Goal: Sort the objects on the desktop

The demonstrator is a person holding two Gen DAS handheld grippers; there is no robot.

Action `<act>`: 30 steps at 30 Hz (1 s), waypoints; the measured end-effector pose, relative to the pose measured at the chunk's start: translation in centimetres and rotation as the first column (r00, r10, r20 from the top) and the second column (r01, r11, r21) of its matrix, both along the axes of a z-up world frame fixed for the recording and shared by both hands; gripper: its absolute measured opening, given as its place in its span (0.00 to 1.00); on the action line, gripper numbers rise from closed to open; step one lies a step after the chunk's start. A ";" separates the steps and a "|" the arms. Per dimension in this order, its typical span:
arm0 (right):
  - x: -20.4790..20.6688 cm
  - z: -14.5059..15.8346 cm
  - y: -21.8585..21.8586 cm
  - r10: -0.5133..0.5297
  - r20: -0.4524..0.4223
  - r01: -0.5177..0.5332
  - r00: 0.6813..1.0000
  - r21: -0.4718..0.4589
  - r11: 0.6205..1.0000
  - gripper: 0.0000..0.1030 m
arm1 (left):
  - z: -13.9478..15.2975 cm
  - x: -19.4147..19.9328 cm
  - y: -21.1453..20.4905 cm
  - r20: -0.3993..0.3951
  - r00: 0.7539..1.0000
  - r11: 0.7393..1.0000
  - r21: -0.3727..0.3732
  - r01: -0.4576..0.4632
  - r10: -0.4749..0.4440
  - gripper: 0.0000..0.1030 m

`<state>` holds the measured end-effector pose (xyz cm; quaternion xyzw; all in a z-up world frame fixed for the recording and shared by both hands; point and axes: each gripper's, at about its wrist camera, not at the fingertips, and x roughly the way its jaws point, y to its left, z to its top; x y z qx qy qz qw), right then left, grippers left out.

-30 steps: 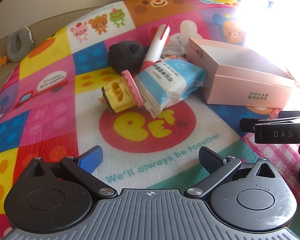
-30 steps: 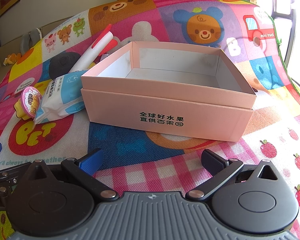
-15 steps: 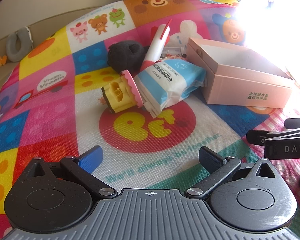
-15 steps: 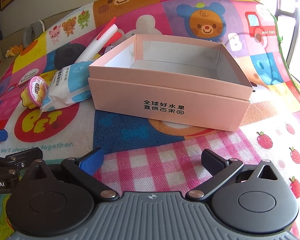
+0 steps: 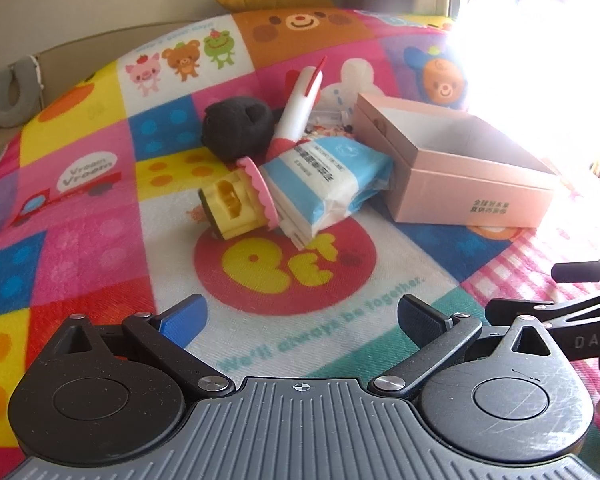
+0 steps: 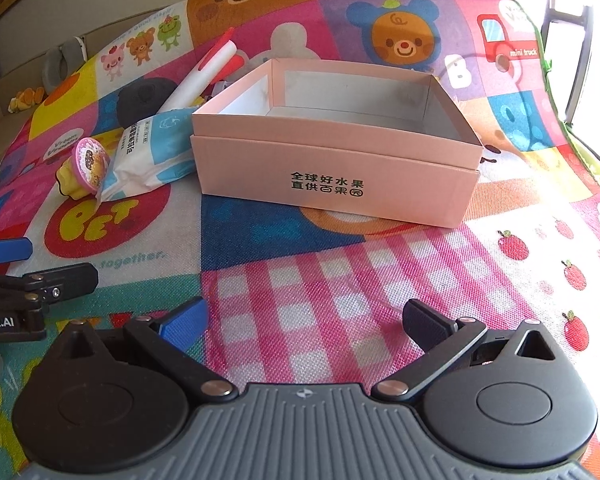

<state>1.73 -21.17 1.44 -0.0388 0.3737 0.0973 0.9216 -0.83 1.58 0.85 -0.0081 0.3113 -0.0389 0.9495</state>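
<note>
An open, empty pink box (image 6: 336, 168) (image 5: 456, 168) stands on a colourful play mat. Left of it lies a pile: a blue and white tissue pack (image 5: 324, 176) (image 6: 148, 152), a yellow jelly cup with a pink lid (image 5: 236, 200) (image 6: 86, 170), a big white and red pen (image 5: 300, 108) (image 6: 200, 80) and a black round plush thing (image 5: 236, 132) (image 6: 140, 100). My left gripper (image 5: 300, 316) is open, well short of the pile. My right gripper (image 6: 304, 320) is open, in front of the box, holding nothing.
The play mat (image 5: 100, 208) (image 6: 380, 280) covers the whole surface. The right gripper's body (image 5: 560, 316) shows at the right edge of the left view; the left gripper's fingers (image 6: 4, 250) show at the left edge of the right view. A grey neck pillow (image 5: 12, 92) lies beyond the mat.
The right gripper has drawn back from the box, which now sits farther away. In the left view the right gripper has sunk lower at the right edge. The left gripper has stayed put.
</note>
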 end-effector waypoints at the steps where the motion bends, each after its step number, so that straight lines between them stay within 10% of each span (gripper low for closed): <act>1: -0.1 0.2 0.3 0.047 0.012 -0.047 0.999 0.005 0.999 1.00 | 0.4 0.0 0.3 0.023 1.000 0.999 0.047 -0.020 0.019 1.00; 5: -0.8 2.0 3.5 0.197 0.141 -0.190 0.970 -0.063 0.980 0.94 | 2.0 1.1 2.8 0.081 0.988 0.977 0.162 -0.141 0.129 1.00; 9: 0.6 4.1 7.6 0.324 0.159 -0.313 0.933 -0.092 0.945 0.58 | 3.5 2.0 6.1 0.110 0.973 0.966 0.140 -0.216 0.202 1.00; 13: 4.8 7.5 11.4 0.370 0.207 -0.348 0.906 -0.135 0.928 0.57 | 3.2 2.1 6.5 0.088 0.988 0.984 0.109 -0.138 0.129 1.00; 21: 17.8 5.9 13.2 0.231 -0.084 -0.223 0.969 0.094 0.970 0.40 | 1.5 0.8 4.2 0.039 0.999 0.998 0.050 0.032 -0.034 1.00; 30: 8.6 4.9 9.7 0.346 -0.197 -0.319 0.917 0.157 0.935 0.41 | 1.6 -1.4 4.6 0.014 0.993 0.993 0.024 0.118 -0.118 1.00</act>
